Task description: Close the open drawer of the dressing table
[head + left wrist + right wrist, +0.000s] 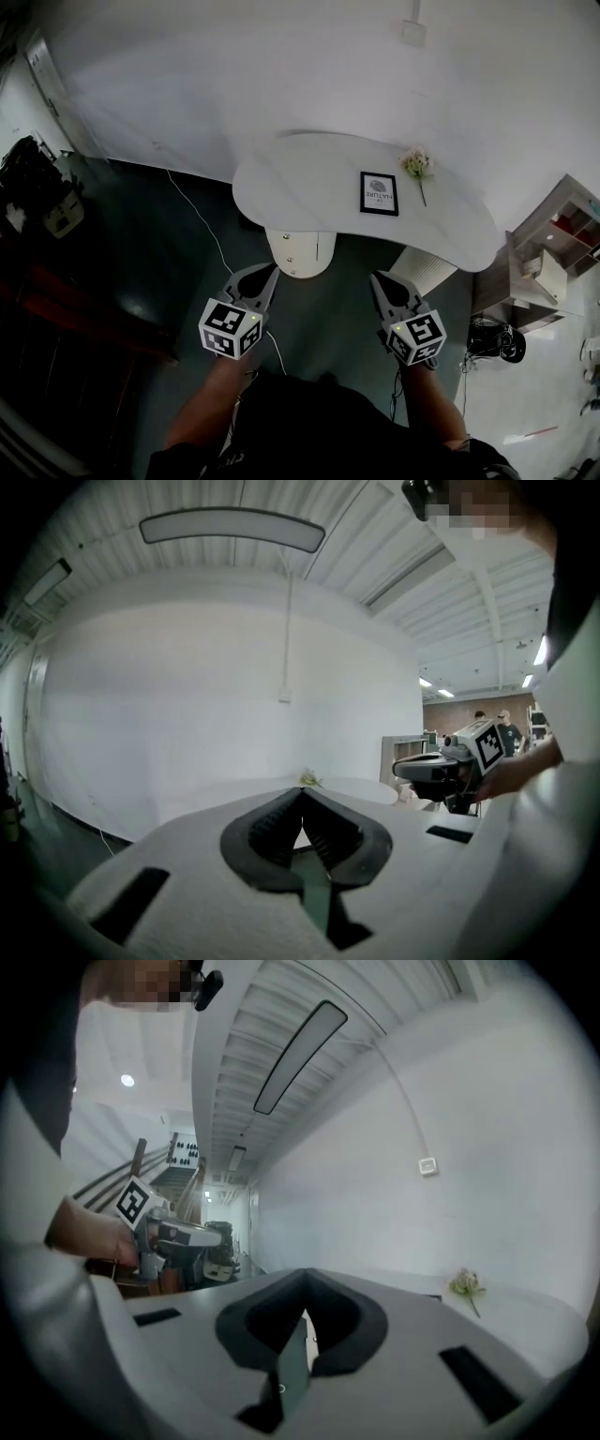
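Note:
In the head view, the white dressing table (450, 220) stands against the wall. Its rounded white drawer (301, 254) juts out from under the front edge, open. My left gripper (265, 273) hangs just in front of the drawer's left side, jaws shut and holding nothing. My right gripper (382, 280) is to the right of the drawer, also shut and empty. The left gripper view shows its gripper (302, 793) with tips together and the right gripper (439, 769) beside it. In the right gripper view its gripper (305, 1281) is closed too; the drawer is hidden there.
A black picture frame (379, 193) and a dried flower (417, 167) lie on the tabletop. A white ribbed base (424, 268) stands under the table's right part. A shelf unit (562, 234) is at right, a white cable (201, 218) crosses the floor, dark clutter (37, 187) sits at left.

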### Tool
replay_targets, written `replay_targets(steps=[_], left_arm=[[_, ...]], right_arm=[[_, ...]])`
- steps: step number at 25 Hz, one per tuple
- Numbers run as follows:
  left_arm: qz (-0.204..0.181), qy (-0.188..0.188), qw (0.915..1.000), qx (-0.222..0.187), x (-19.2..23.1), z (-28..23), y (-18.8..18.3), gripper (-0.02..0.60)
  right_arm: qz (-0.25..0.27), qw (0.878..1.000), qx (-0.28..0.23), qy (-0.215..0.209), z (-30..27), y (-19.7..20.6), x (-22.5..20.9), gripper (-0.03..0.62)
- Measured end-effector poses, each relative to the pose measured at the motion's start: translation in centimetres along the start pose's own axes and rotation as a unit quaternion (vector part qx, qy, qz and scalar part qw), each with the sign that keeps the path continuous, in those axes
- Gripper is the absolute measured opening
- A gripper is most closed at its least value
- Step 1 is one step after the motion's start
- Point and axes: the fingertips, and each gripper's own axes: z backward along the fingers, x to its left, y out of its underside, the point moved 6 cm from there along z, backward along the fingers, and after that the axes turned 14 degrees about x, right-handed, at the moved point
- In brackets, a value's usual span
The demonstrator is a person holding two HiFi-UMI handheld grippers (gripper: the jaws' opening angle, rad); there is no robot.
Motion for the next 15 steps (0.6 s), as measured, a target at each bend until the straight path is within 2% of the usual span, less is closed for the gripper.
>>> replay_targets(steps=[3,6,8,10,13,15], left_arm=[[-0.032,-0.017,0.9991,-0.021,0.0,1.4,-1.1,0.008],[-0.088,-0.019,0.9942,-0.059,-0.5,3.6,-1.9,0.008],[-0.102,-0.013,0.9921,-0.073,-0.1,5.0,-2.1,0.006],[-0.083,-0.003,0.9942,-0.069,1.1,5.9,-1.9,0.006],[-0.002,0.025,0.9973,-0.069,3.8,7.0,-1.3,0.006],[0.03,0.037,0.9961,-0.074,5.3,7.6,-1.0,0.006]], right_arm=[[-0.011,1.0,-0.023,0.0,1.6,-1.3,0.5,0.005],[-0.032,0.999,-0.039,-0.011,2.7,-2.7,1.3,0.005],[-0.046,0.997,-0.05,-0.028,3.1,-3.5,2.3,0.005],[-0.05,0.996,-0.066,-0.041,3.1,-4.4,3.5,0.003],[-0.036,0.996,-0.077,-0.04,1.8,-5.7,5.3,0.003],[-0.029,0.996,-0.074,-0.037,0.4,-6.1,6.6,0.003]])
